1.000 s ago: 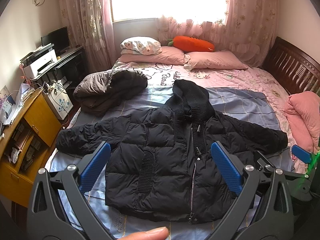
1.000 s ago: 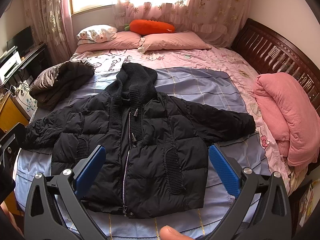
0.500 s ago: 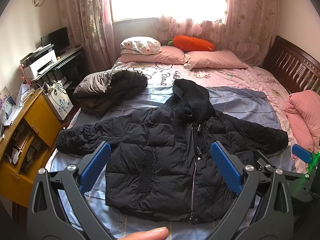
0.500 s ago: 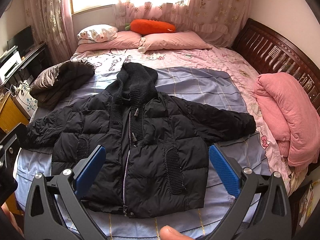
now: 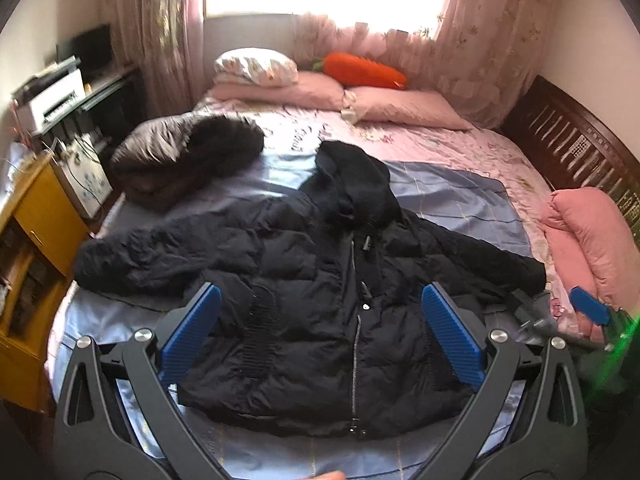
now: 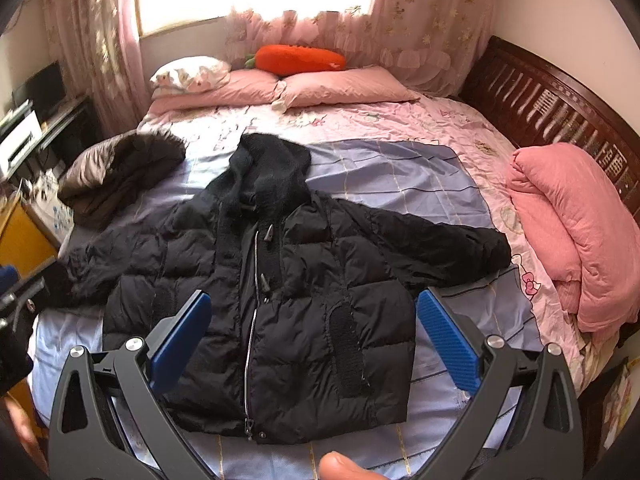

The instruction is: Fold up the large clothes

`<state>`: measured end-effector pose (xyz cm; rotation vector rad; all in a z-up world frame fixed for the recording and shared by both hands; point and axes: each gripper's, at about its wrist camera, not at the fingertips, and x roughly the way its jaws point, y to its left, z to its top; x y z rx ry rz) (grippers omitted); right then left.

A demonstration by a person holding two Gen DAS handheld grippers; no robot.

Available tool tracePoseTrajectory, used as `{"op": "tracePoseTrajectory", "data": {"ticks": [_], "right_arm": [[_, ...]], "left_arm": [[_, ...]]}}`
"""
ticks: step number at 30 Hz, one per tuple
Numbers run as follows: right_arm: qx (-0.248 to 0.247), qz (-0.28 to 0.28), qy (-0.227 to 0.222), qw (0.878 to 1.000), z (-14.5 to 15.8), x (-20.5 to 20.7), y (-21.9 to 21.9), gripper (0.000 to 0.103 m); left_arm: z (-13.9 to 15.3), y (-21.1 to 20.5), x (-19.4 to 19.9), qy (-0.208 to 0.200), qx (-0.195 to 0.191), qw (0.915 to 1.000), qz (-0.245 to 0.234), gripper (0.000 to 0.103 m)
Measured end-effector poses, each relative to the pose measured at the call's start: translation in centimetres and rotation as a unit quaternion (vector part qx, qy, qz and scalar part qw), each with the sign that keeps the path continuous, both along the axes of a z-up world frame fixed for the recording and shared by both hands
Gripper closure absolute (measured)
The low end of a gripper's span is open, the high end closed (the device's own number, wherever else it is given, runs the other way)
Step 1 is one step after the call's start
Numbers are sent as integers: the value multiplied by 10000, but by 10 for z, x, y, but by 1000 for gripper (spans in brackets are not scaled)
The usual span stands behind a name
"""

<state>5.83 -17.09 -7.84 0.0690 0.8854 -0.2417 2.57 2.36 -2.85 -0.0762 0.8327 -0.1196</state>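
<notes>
The black hooded puffer jacket [image 6: 280,292] lies flat, front up and zipped, sleeves spread, on the blue sheet [image 6: 400,184] across the near half of the bed [image 6: 400,120]. Nearest, the left hand-held gripper [image 5: 320,336] and the right hand-held gripper [image 6: 312,340] both hover above its hem, jaws wide and empty. The padding is thick and slippery (a shallow pinch could catch only the outer shell), so a fold may spring open. Farther left, the brown fur-hooded coat [image 6: 120,172] lies just beyond one sleeve and could get snagged. At far right, the pink quilt [image 6: 572,232] crowds the other cuff.

bed [image 6: 400,128], black jacket [image 6: 304,288]; pillows [image 6: 340,88]
</notes>
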Motion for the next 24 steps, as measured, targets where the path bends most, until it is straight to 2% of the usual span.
{"op": "tracePoseTrajectory", "data": {"ticks": [1, 3, 5, 7, 9, 11, 12, 15, 17, 18, 20, 21, 23, 24], "right_arm": [[40, -34, -65, 10000, 1, 2, -5, 1], [182, -198, -504, 9984, 8, 5, -30, 1], [281, -402, -713, 9962, 11, 15, -62, 1], [916, -574, -714, 9916, -1, 37, -119, 1], [1851, -605, -235, 9806, -34, 63, -183, 1], [2321, -960, 66, 9679, -69, 74, -235, 1], [2446, -1341, 126, 9602, -93, 76, -269, 1], [2213, -2305, 453, 9465, -154, 76, -349, 1], [2410, -2729, 509, 9300, -184, 69, -383, 1], [2819, -3022, 551, 9089, -210, 60, -409, 1], [3446, -3347, 478, 8757, -244, 46, -437, 1], [3672, -3451, 389, 8629, -254, 41, -445, 1], [4247, -3736, 124, 8246, -280, 32, -465, 1], [4375, -3823, 65, 8138, -287, 32, -470, 1]], "left_arm": [[-2, 0, 3, -11, 20, 10000, -2, 2], [-11, 0, 10, -98, 142, 9998, 73, 2], [-22, 1, 21, -62, 52, 9998, 178, 2], [-38, 2, 35, 77, -183, 9990, 396, 2], [-61, -1, 56, 360, -238, 9964, 726, 2], [-80, -23, 81, 495, 80, 9963, 691, 2], [-91, -39, 95, 554, 220, 9969, 509, 2], [-125, -89, 131, 640, 498, 9967, -45, 2], [-146, -120, 148, 668, 623, 9952, -357, 2], [-158, -138, 157, 708, 615, 9941, -540, 2], [-177, -163, 170, 798, 546, 9924, -767, 2], [-190, -181, 179, 916, 459, 9902, -945, 2], [-210, -203, 188, 1088, 259, 9856, -1265, 2], [-222, -214, 192, 1151, 146, 9832, -1406, 2]]}}
